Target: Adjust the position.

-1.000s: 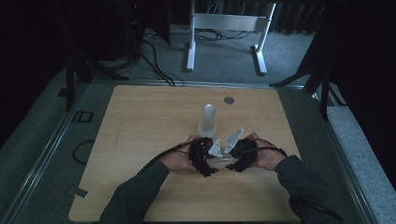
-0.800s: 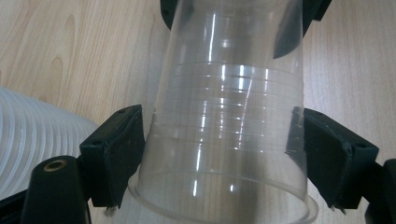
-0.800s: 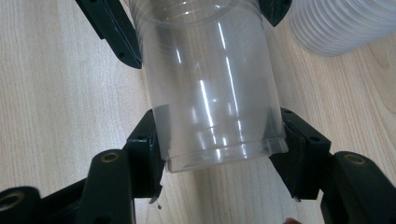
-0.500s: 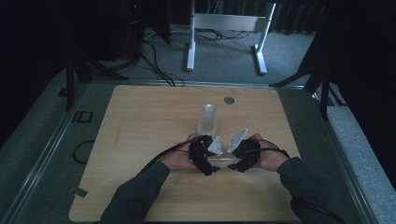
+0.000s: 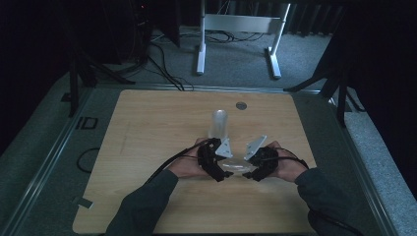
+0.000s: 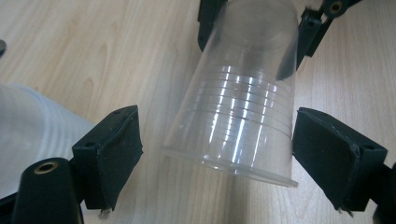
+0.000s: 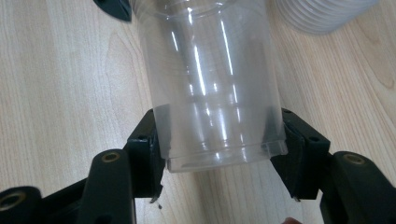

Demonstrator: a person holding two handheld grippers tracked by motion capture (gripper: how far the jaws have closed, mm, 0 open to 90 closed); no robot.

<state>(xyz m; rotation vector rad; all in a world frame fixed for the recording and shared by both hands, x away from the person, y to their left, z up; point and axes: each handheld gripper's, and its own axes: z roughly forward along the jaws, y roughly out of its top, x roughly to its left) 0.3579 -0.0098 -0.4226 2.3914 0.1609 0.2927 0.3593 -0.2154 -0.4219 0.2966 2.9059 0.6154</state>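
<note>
- High view: your two hands meet near the middle of the wooden table [image 5: 147, 132], slightly toward the near edge, with the left gripper [image 5: 216, 164] and the right gripper [image 5: 253, 167] facing each other
- Between them lies a clear plastic cup [image 5: 235, 166], held on its side just above the tabletop
- A stack of clear cups [image 5: 219, 124] stands upright just beyond your left hand [image 5: 189, 166], toward the far side of the table
- A small round grey disc [image 5: 241, 105] sits near the far edge, well apart from the cups
- Grey three-cornered plates rise from both grippers, tilted toward one another
- Right gripper view: your right gripper [image 7: 219, 147] has its two jaws pressed against opposite sides of the clear plastic cup [image 7: 212, 84] at the stepped end nearest the camera; the cup is clamped there and extends away along the jaws
- The ribbed stack of clear cups [image 7: 322, 14] shows at the far right of this view
- Left gripper view: your left gripper [image 6: 217, 149] stands with its jaws spread wide, one on each side of the rim of the clear plastic cup [image 6: 243, 93]; a clear gap shows at the left jaw, while the right jaw lies just beside the rim, contact uncertain
- The right gripper's jaws [image 6: 252, 23] grip the cup's far end in this view
- The stack of clear cups [image 6: 32, 135] appears blurred at the left edge
</note>
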